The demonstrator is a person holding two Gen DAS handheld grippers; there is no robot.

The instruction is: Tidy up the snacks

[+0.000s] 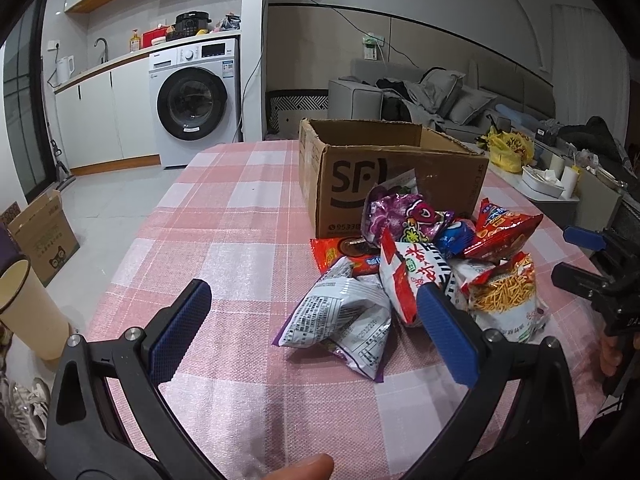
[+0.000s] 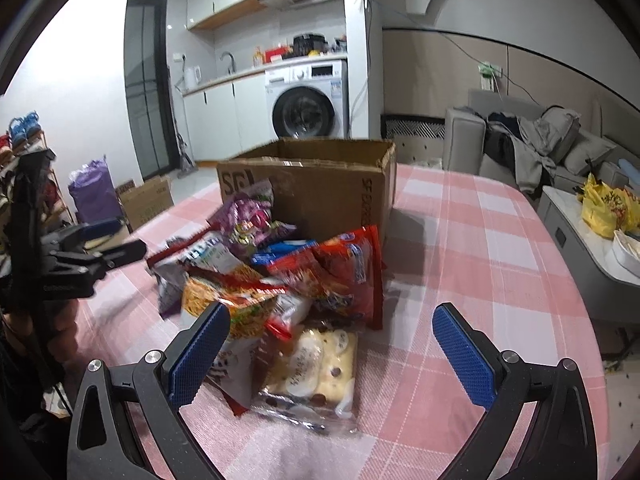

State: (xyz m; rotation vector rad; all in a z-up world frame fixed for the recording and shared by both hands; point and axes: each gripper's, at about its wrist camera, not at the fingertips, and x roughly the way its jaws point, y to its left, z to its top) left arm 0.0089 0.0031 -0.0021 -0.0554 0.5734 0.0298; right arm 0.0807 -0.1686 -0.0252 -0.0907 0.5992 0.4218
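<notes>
A pile of snack bags [image 1: 424, 264] lies on the pink checked tablecloth [image 1: 224, 216] in front of an open brown SF cardboard box [image 1: 384, 172]. My left gripper [image 1: 312, 312] is open and empty, just short of a white bag [image 1: 344, 316] at the pile's near edge. In the right wrist view the pile [image 2: 280, 272] sits before the box [image 2: 320, 188]. My right gripper [image 2: 332, 328] is open and empty, with a clear pack of white pastries [image 2: 316, 372] between its fingers. The right gripper [image 1: 588, 264] also shows at the right edge of the left wrist view, and the left gripper [image 2: 116, 240] shows at the left of the right wrist view.
A tall cream cup [image 1: 28, 312] stands left of the table. A cardboard box [image 1: 44, 236] sits on the floor. A washing machine [image 1: 196, 100] and a sofa [image 1: 432, 96] are behind. A side table with a yellow bag [image 2: 604, 204] is to the right.
</notes>
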